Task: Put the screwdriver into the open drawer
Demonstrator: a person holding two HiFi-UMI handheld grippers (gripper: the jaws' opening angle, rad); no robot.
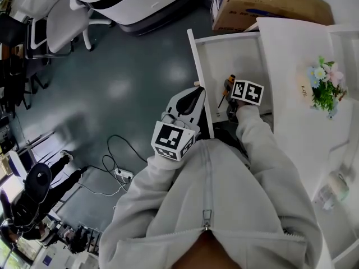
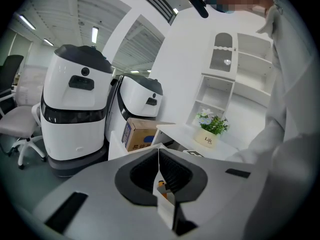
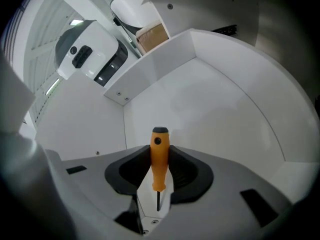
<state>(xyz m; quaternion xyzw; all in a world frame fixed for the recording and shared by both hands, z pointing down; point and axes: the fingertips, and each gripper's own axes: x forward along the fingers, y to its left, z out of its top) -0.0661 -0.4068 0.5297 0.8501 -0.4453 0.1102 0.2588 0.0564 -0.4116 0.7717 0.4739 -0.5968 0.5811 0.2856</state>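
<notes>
The orange-handled screwdriver (image 1: pixel 228 87) (image 3: pixel 159 156) stands between the pads of my right gripper (image 1: pixel 229 98) (image 3: pixel 160 170), which is shut on it. Its black shaft points back toward the camera. That gripper points steeply down inside the open white drawer (image 1: pixel 238 55) (image 3: pixel 220 119), above its bare floor. My left gripper (image 1: pixel 193 98) (image 2: pixel 158 160) is shut with nothing seen between its pads. It sits just outside the drawer's front panel (image 1: pixel 199 77), and I cannot tell whether it touches the panel.
A cardboard box (image 1: pixel 263 4) (image 2: pixel 139 134) lies beyond the drawer. The white desk top (image 1: pixel 297 133) to the right carries a flower pot (image 1: pixel 325 88) (image 2: pixel 212 132) and a plastic bottle (image 1: pixel 334 187). Cables and a power strip (image 1: pixel 121 175) lie on the floor at left, near office chairs (image 1: pixel 61 21).
</notes>
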